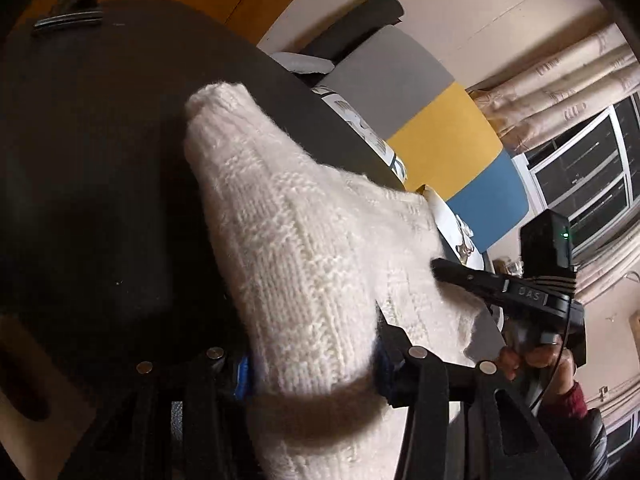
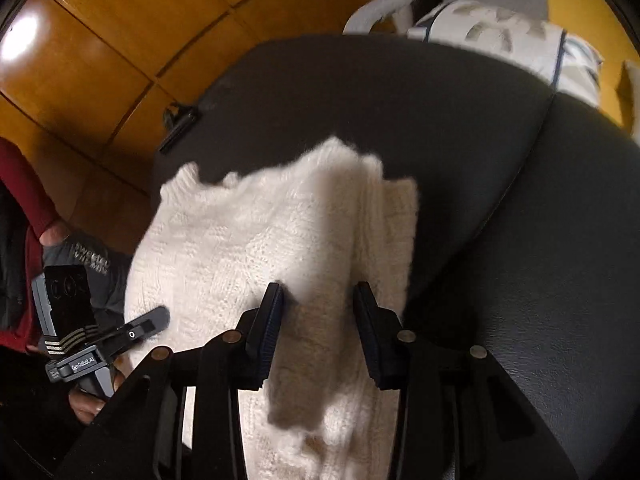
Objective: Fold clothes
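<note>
A chunky white knit sweater (image 2: 280,232) is lying bunched on the black leather seat (image 2: 520,200). The right gripper (image 2: 318,320) is pinching a fold at six o'clock; the left gripper (image 1: 316,356) is clamping its knit likewise, angled downward.

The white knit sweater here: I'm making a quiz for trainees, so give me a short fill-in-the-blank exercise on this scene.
1. The sweater is knitted from ____ yarn.
2. It lies on a ____ surface.
3. In its own view, sweater fabric sits between the fingers of the right gripper; the left gripper holds the ____.
4. The floor is ____-coloured.

Missing words: white; black; sweater; orange
</note>
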